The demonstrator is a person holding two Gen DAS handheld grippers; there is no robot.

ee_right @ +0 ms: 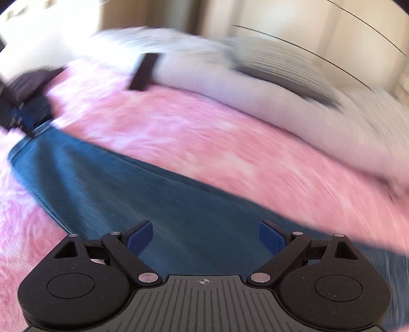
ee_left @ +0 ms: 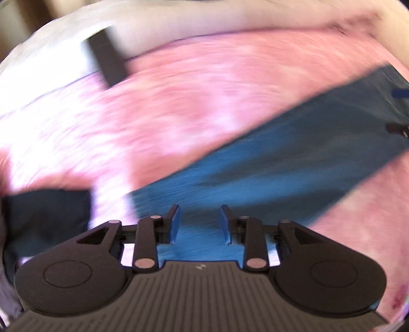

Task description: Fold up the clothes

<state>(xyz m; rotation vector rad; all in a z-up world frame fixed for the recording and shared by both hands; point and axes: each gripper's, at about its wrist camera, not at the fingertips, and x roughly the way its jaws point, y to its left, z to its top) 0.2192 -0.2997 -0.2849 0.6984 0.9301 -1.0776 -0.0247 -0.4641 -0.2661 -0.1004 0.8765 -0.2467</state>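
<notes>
A blue garment lies spread flat across a pink-and-white mottled bedspread, both views smeared by motion blur. From the left wrist camera the left gripper hovers over the cloth's near end, its blue-padded fingers parted with a clear gap and nothing between them. The fabric runs as a diagonal band up to the right edge, where a sliver of the other tool is cut off by the frame. A dark cloth lies at the left — too blurred to identify — and a dark rectangular object rests at the bedspread's far edge against white bedding.

The right wrist camera shows the right gripper spread wide above the same garment, jaws released, gripping nothing. A seamed hem edges the fabric at left. Beyond it the left gripper appears only as a dark, streaked shape — its state unreadable from here. Pale pillows blur behind.
</notes>
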